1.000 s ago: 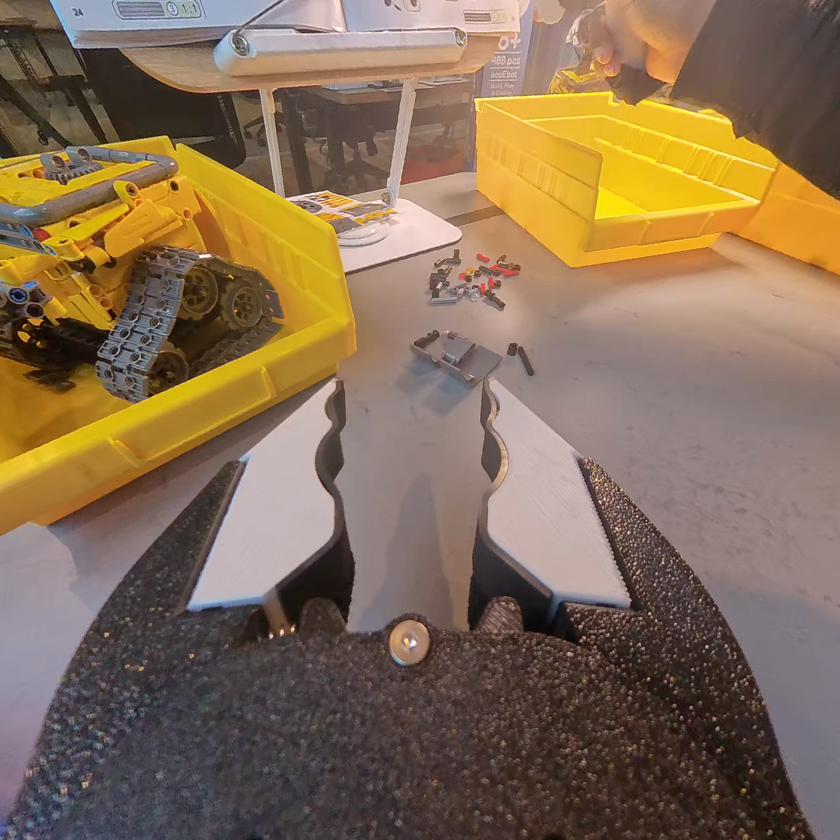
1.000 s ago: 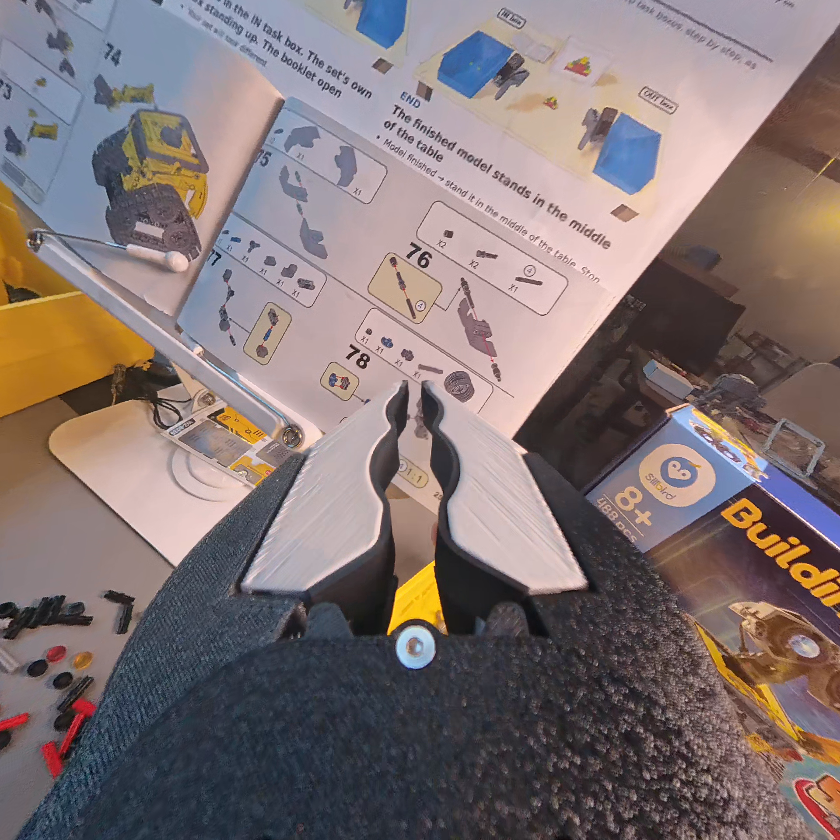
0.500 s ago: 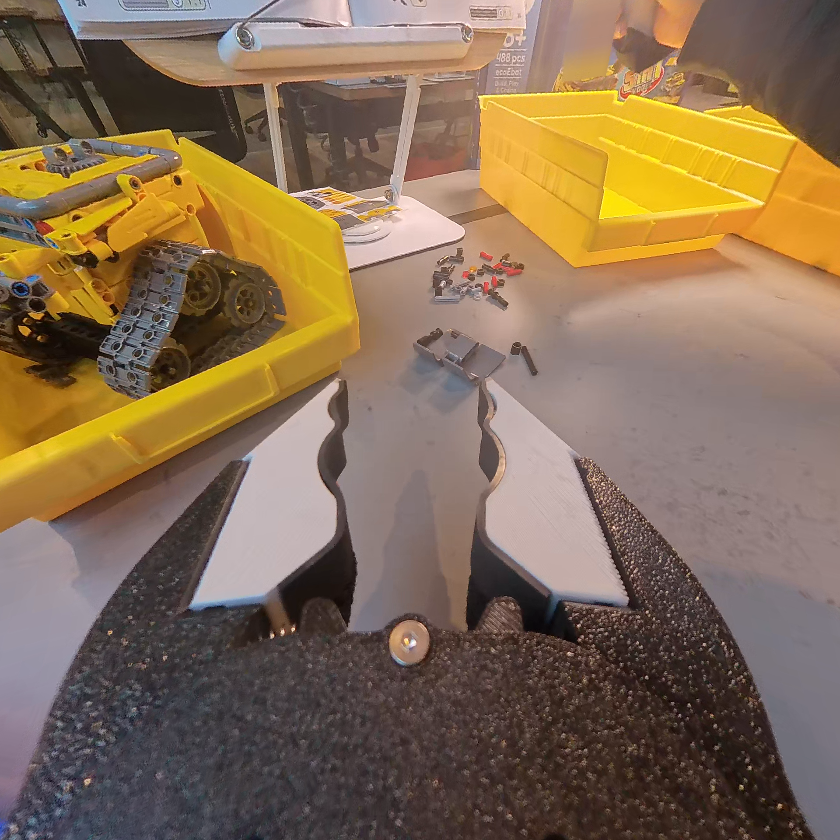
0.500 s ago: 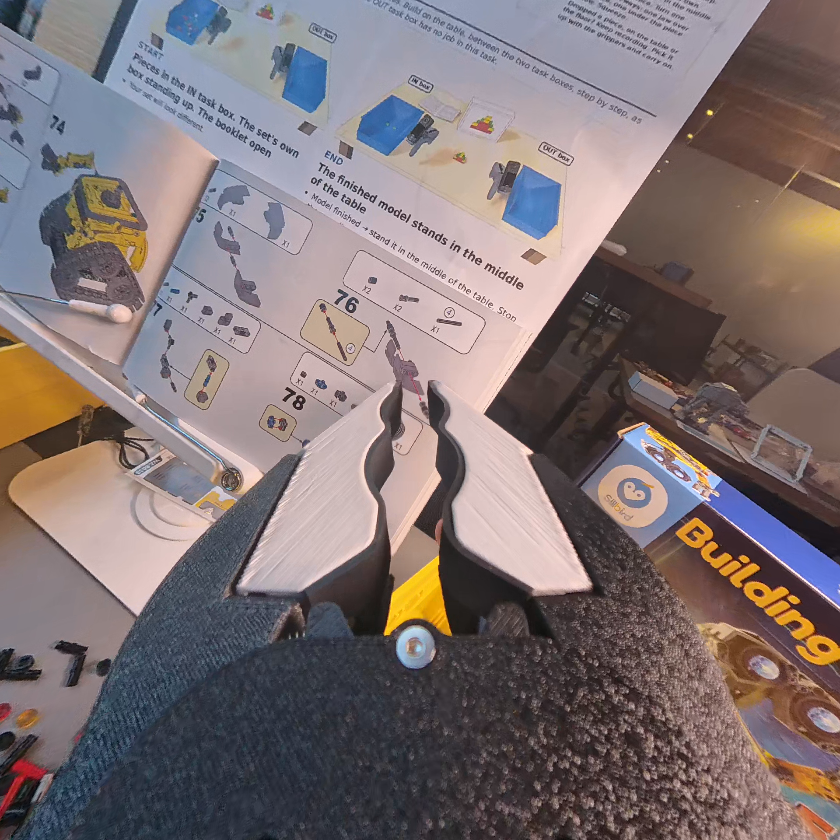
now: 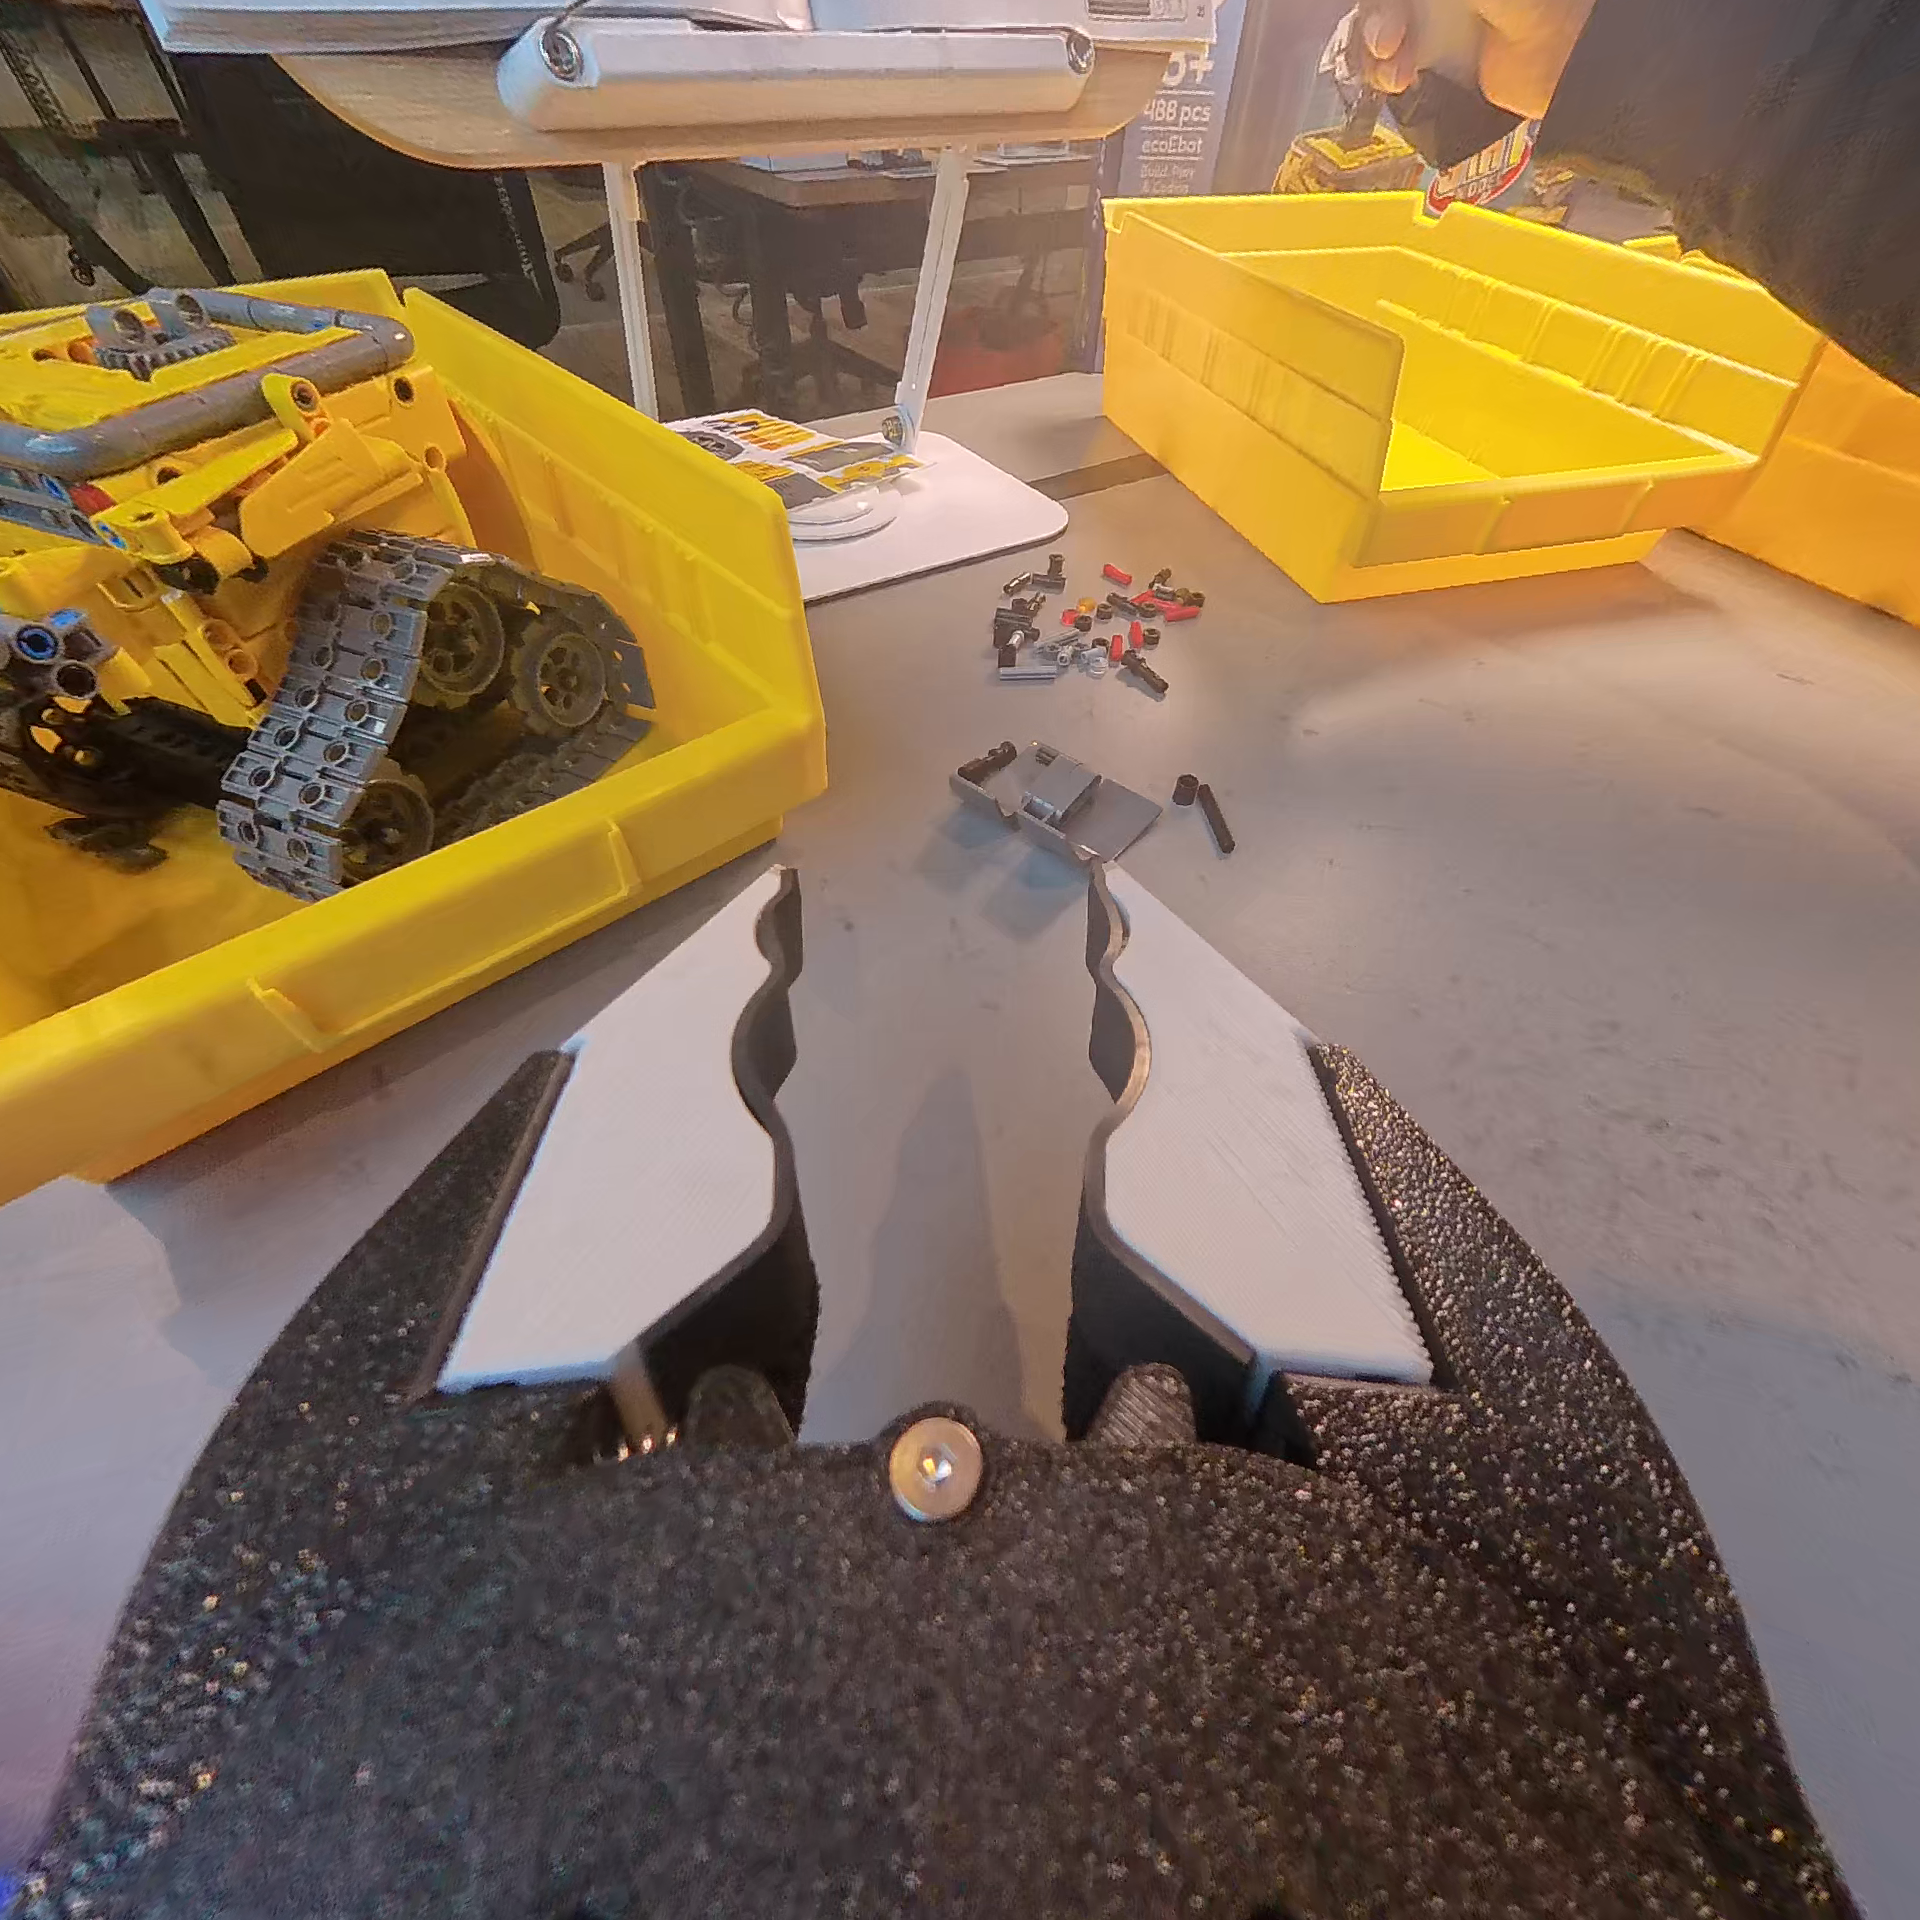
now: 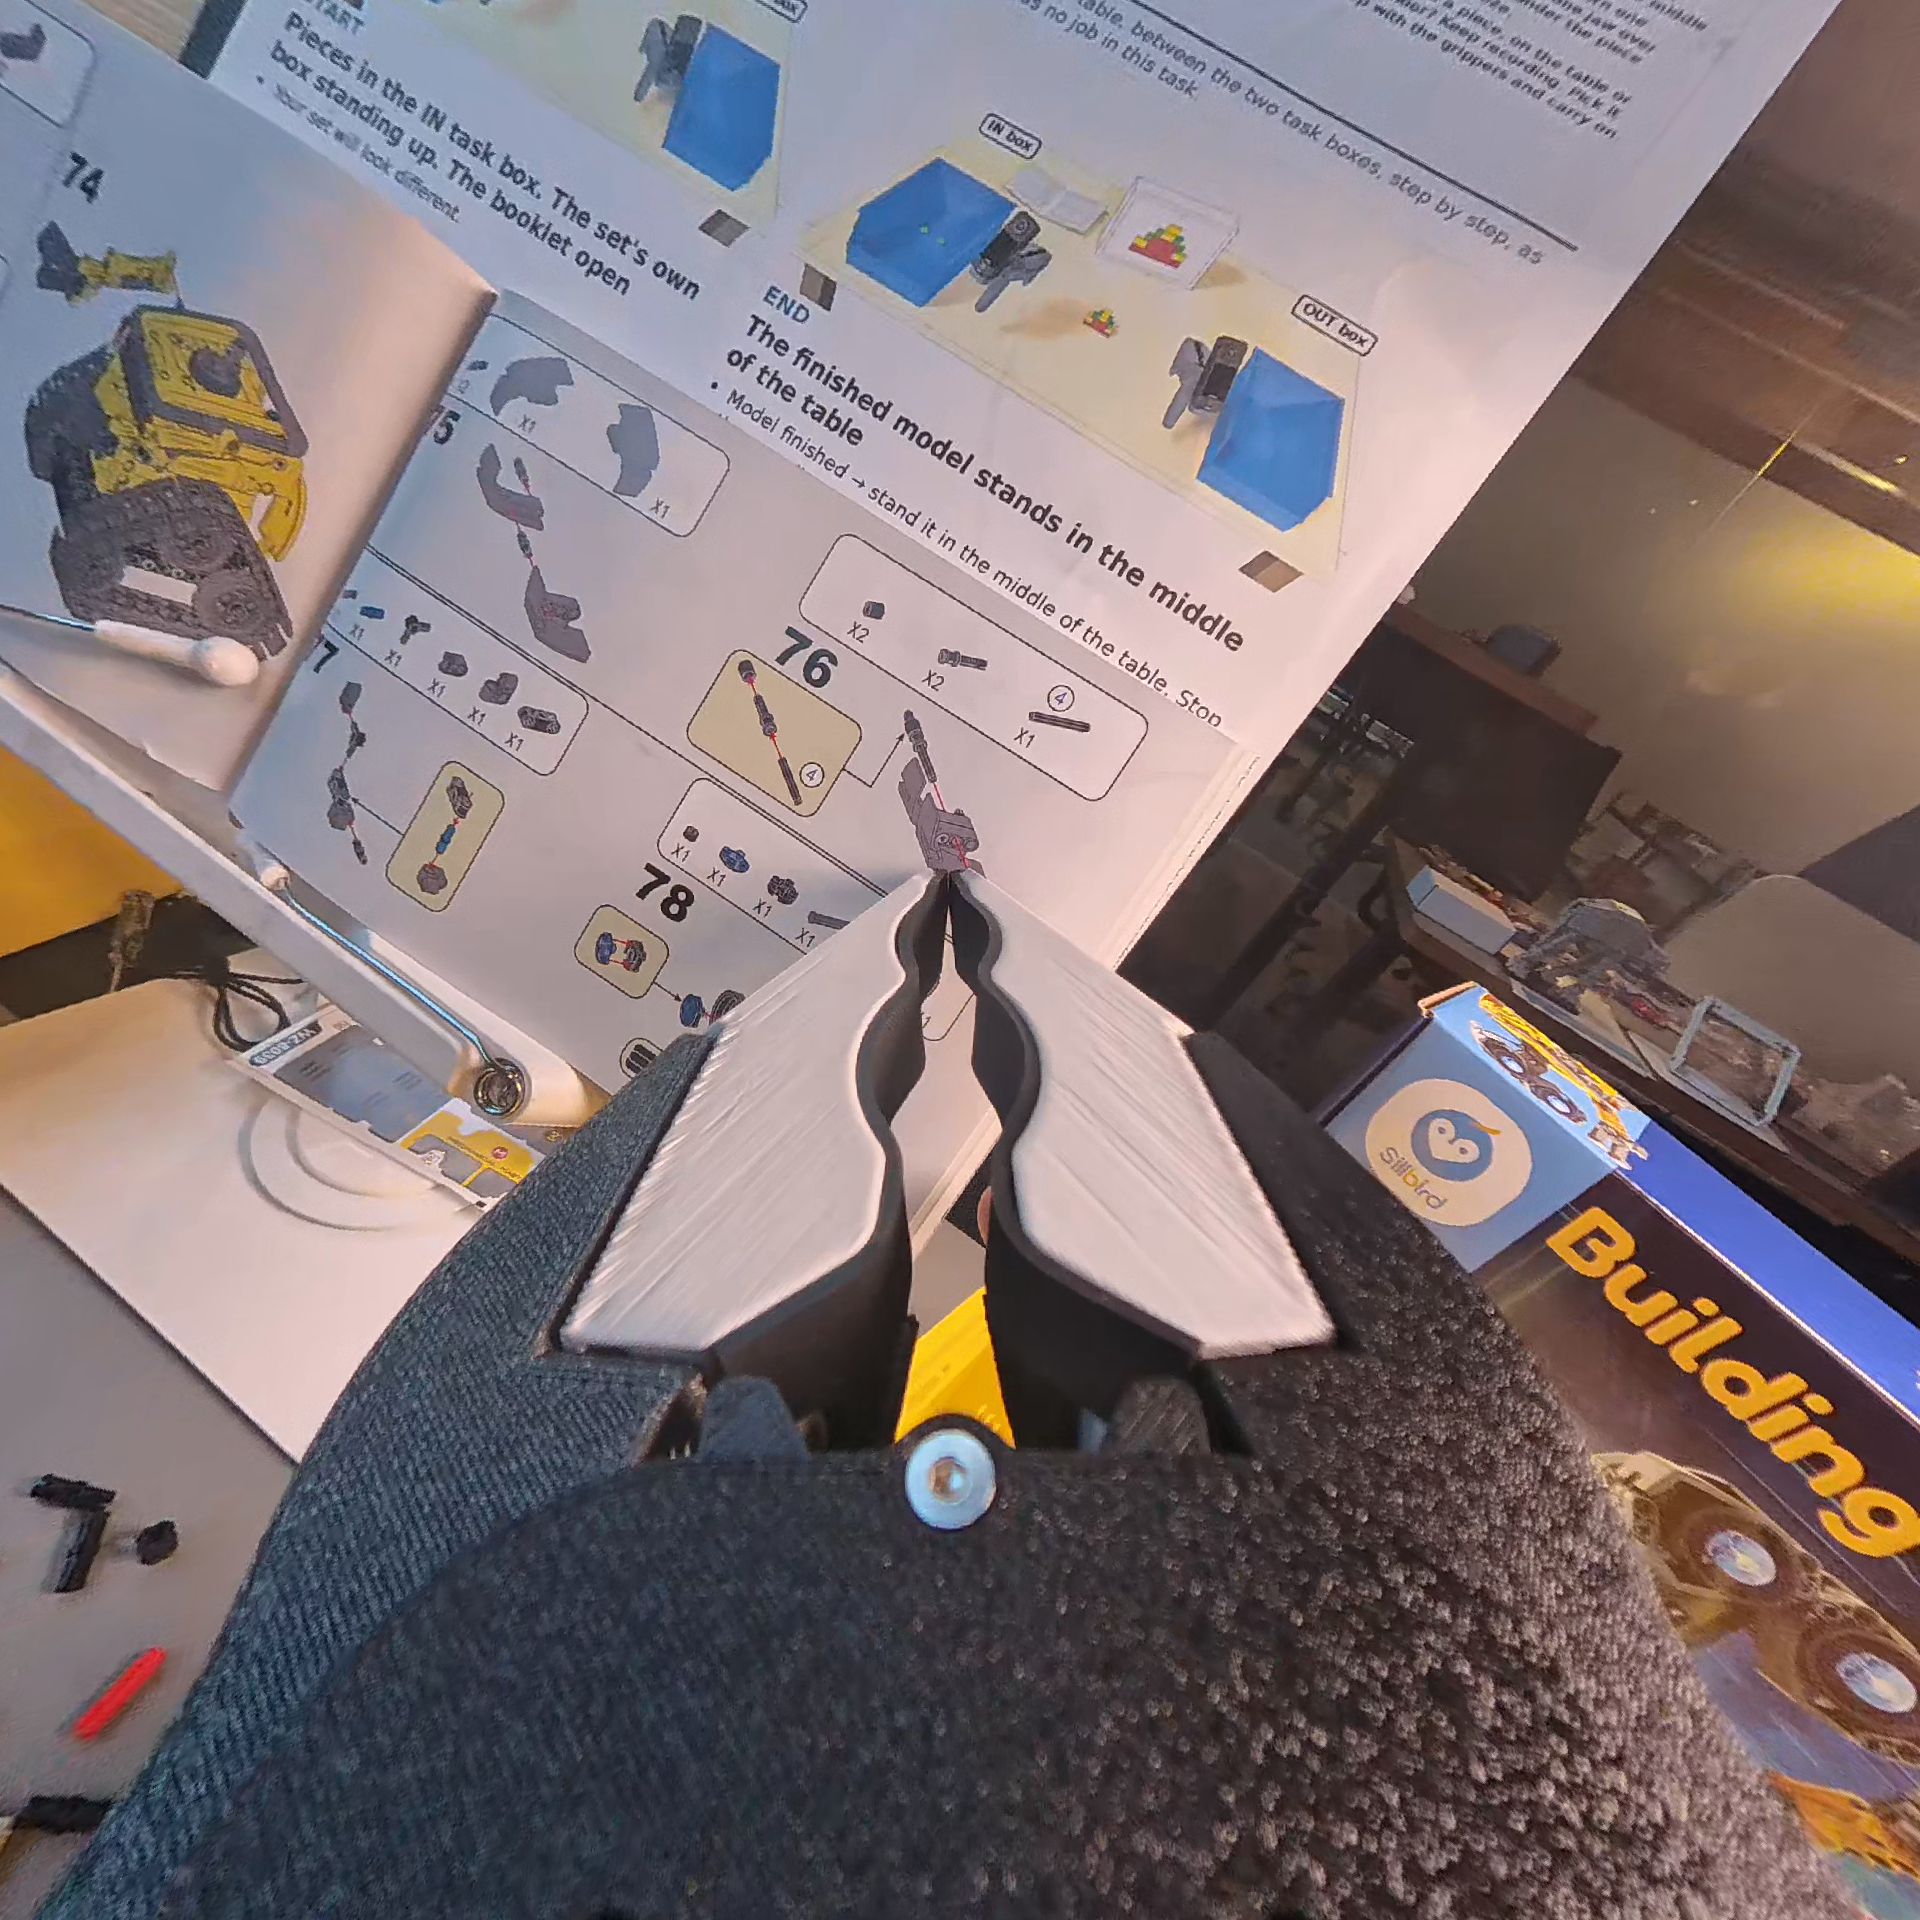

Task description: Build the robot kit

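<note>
Left tool (image 5: 943,883) gapes just short of grey flat assembly (image 5: 1058,800).

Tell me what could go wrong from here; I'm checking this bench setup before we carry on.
The left gripper hangs open just short of a grey flat piece with tiny black pins beside it; a careless nudge could scatter them across the table. The right gripper, shut with nothing visible between its tips, is raised close to the open instruction booklet on its stand; pushing on could crease the page or tip the stand.
</note>
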Demonstrator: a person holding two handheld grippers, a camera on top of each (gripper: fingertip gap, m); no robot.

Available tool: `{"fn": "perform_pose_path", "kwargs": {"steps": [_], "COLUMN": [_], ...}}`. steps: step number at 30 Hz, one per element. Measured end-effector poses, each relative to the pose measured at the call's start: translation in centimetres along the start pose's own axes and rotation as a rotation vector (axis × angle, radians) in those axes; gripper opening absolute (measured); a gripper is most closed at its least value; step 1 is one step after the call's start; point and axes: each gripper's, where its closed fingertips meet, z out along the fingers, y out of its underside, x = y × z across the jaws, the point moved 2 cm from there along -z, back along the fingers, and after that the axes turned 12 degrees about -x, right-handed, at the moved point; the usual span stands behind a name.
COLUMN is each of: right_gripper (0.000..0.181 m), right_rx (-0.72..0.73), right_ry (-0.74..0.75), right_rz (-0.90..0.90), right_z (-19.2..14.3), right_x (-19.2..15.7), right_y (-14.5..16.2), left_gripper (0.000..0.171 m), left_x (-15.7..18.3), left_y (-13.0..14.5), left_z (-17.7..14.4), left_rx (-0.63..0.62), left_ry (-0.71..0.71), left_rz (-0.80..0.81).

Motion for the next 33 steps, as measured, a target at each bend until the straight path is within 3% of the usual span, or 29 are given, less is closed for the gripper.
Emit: {"fn": "perform_pose_path", "kwargs": {"steps": [3, 8, 12, 17, 22, 27, 30, 33], "right_gripper": [0.002, 0.005, 0.008, 0.014, 0.016, 0.019, 0.021, 0.036], "right_rx": [0.022, 0.157, 0.139, 0.027, -0.234, -0.419, -0.456, -0.46], "right_ry": [0.0, -0.035, -0.09, -0.318, -0.66, -0.782, -0.8, -0.854], "right_rz": [0.012, 0.155, 0.2, 0.19, 0.081, -0.038, -0.07, -0.113], "right_z": [-1.2, -6.3, -9.3, -13.2, -16.8, -16.0, -14.2, -12.6], "right_x": [0.0, -0.5, -3.0, -10.5, -21.2, -27.8, -29.4, -31.1], "right_y": [-0.5, -2.5, -1.3, 2.3, 8.7, 12.6, 12.4, 10.8], "left_gripper": [0.055, 0.055, 0.055, 0.055, 0.054, 0.052, 0.049, 0.048], "left_x": [0.0, 0.2, 0.4, 1.3, 2.8, 3.9, 3.5, 3.1], "left_y": [0.0, 0.0, 0.1, 0.6, 0.8, 1.0, 1.4, 1.6], "left_z": [0.0, 0.0, 0.1, 0.9, 2.6, 3.4, 3.9, 4.3], "left_rx": [0.001, -0.003, -0.009, -0.07, -0.138, -0.17, -0.214, -0.241], "left_ry": [0.0, -0.002, -0.006, 0.032, 0.086, 0.069, 0.037, 0.017], "left_rz": [0.003, 0.014, 0.035, 0.05, 0.084, 0.154, 0.159, 0.16]}}
